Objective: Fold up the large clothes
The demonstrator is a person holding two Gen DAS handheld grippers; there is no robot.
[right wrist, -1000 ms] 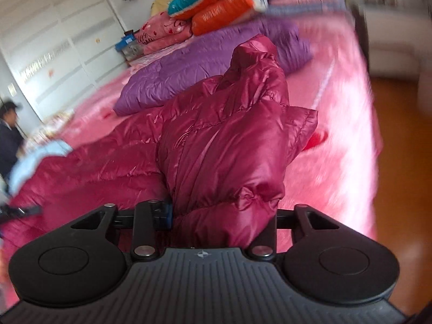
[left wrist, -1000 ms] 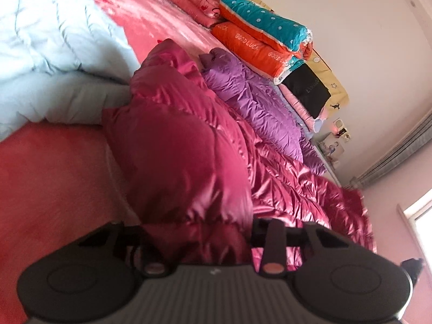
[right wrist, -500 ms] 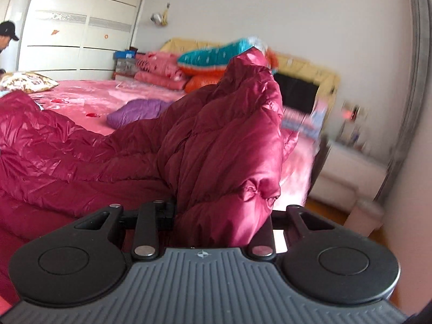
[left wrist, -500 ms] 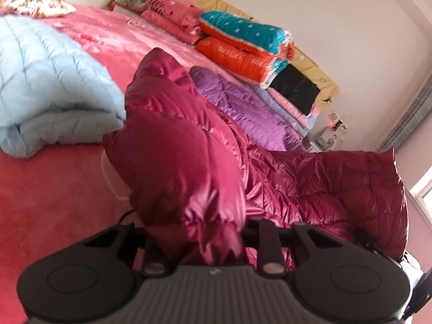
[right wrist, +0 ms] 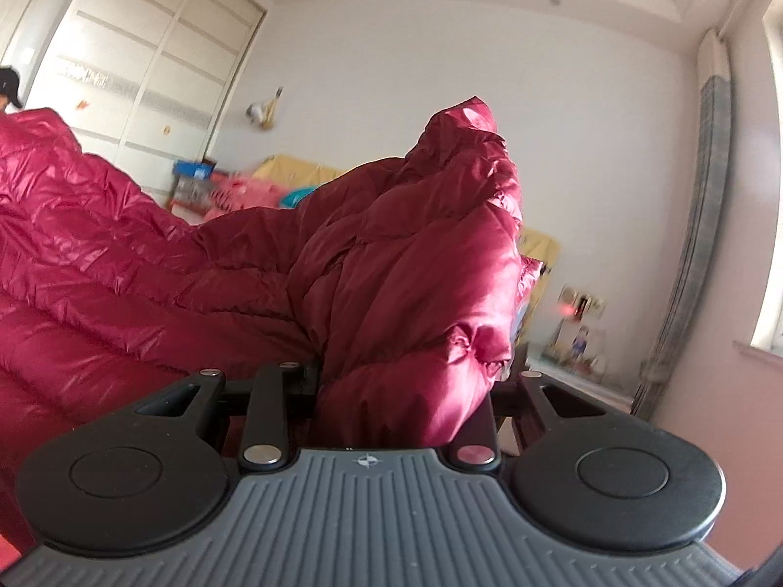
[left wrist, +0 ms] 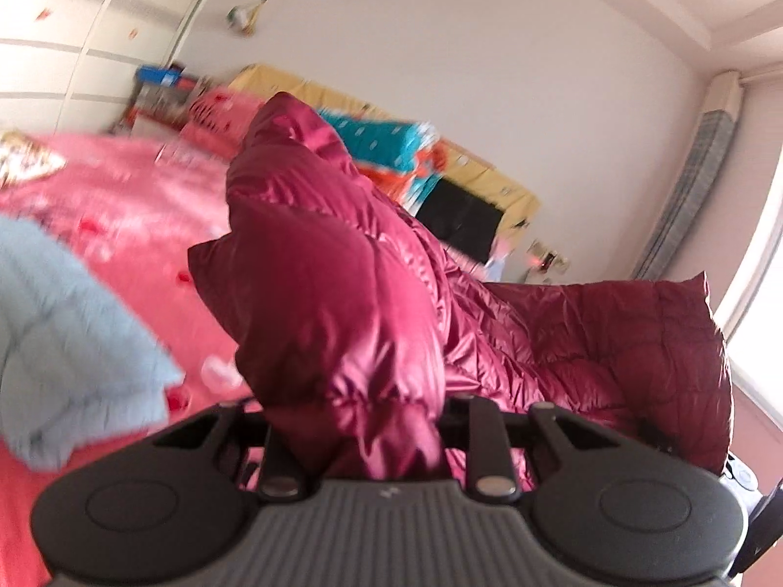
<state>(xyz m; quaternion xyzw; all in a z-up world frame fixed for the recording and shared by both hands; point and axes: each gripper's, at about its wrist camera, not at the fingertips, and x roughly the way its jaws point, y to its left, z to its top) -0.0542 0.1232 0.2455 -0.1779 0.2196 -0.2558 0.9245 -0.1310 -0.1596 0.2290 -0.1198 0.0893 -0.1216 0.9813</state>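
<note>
A shiny crimson puffer coat is held up off the pink bed between both grippers. My left gripper is shut on a thick bunch of its padded fabric, which bulges out above the jaws. The rest of the coat stretches away to the right, where its far end is raised. My right gripper is shut on another padded bunch of the coat. From there the coat spans left toward the other hand. The fingertips are buried in fabric in both views.
A folded light blue padded garment lies on the bed at left. Folded quilts, teal and orange, are stacked by the headboard. White wardrobes line the left wall. A person in a dark cap is at the far left edge.
Both grippers have risen with the coat, lifting it clear of the bed, and now point nearly level at the far wall. The purple garment has dropped out of sight.
</note>
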